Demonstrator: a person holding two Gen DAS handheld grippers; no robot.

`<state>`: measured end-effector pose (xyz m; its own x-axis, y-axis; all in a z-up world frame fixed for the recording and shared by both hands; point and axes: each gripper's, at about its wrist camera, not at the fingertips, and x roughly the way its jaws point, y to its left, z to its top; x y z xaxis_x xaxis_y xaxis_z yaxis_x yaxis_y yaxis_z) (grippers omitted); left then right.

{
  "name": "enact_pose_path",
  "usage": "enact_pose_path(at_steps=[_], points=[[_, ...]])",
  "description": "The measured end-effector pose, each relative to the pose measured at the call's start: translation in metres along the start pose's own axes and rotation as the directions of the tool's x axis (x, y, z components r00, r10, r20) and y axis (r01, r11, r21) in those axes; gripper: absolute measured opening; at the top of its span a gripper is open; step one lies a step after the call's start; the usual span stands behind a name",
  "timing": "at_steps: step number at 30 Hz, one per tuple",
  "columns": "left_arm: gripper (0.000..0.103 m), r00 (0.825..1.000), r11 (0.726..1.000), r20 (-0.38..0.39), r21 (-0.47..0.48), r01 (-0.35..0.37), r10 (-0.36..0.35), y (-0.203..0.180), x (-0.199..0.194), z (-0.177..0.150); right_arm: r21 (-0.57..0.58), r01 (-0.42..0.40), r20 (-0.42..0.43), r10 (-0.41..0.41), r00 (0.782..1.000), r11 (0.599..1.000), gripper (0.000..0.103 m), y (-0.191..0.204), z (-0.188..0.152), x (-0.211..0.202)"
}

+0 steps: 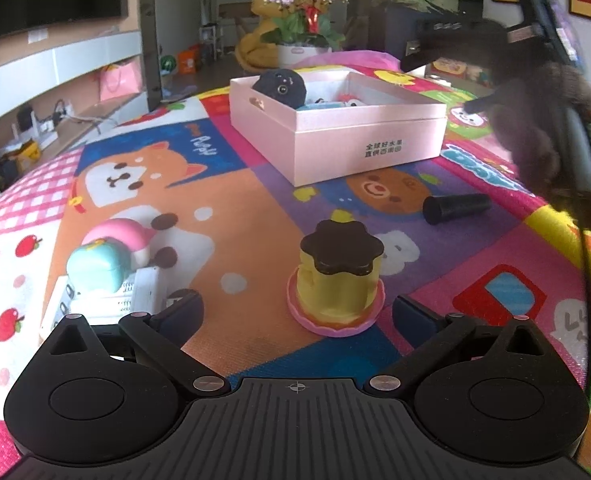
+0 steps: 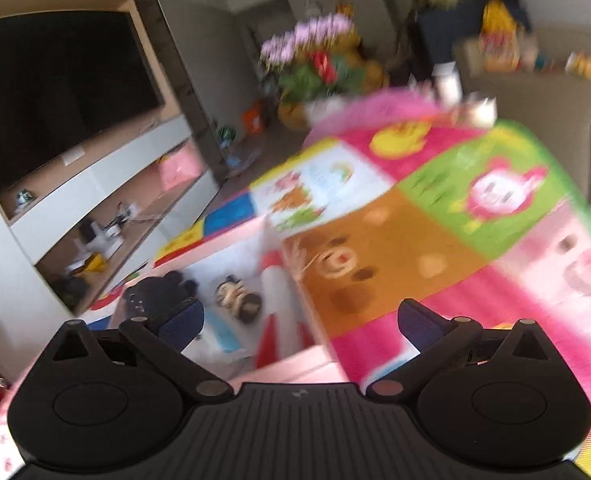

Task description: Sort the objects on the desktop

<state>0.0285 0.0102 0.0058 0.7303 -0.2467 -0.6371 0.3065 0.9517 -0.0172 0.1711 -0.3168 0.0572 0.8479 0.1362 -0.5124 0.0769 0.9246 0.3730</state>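
Cartoon play mat (image 1: 231, 208) fills the frame; left gripper (image 1: 297, 316) hangs spread wide at lower centre, lined up on the pudding toy (image 1: 337, 280). Right gripper (image 2: 299, 322), also spread and empty, hovers over the pink box (image 1: 335, 136) upper centre.

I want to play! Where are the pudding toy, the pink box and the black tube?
pudding toy (image 1: 337, 276), left wrist view, on its yellow side.
pink box (image 1: 359, 146), left wrist view, on its front wall.
black tube (image 1: 457, 207), left wrist view, mid-body.
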Motion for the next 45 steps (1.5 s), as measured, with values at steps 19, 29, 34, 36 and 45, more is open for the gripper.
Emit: enact_pose_path(at_steps=[19, 29, 34, 36, 45], points=[[0.103, 0.999, 1.0, -0.037, 0.005, -0.005, 0.005, -0.003, 0.004, 0.001, -0.493, 0.0, -0.082, -0.047, 0.996, 0.87, 0.103, 0.055, -0.079, -0.054], [0.103, 0.999, 1.0, -0.047, 0.001, -0.011, 0.011, -0.003, 0.005, 0.001, -0.482, -0.027, -0.197, -0.078, 0.977, 0.876, 0.103, 0.033, -0.112, -0.06], [0.103, 0.999, 1.0, -0.046, 0.004, -0.011, 0.011, -0.003, 0.005, 0.001, -0.393, -0.036, -0.211, -0.052, 0.976, 0.919, 0.101, 0.038, -0.114, -0.058], [0.103, 0.999, 1.0, -0.046, 0.003, -0.01, 0.01, -0.003, 0.005, 0.001, -0.37, -0.03, -0.209, -0.052, 0.976, 0.928, 0.095, 0.042, -0.114, -0.054], [0.078, 0.997, 0.998, 0.049, -0.025, 0.064, -0.063, -0.008, -0.01, 0.007, -0.399, 0.006, -0.183, -0.086, 0.979, 0.917, 0.076, 0.044, -0.114, -0.067]])
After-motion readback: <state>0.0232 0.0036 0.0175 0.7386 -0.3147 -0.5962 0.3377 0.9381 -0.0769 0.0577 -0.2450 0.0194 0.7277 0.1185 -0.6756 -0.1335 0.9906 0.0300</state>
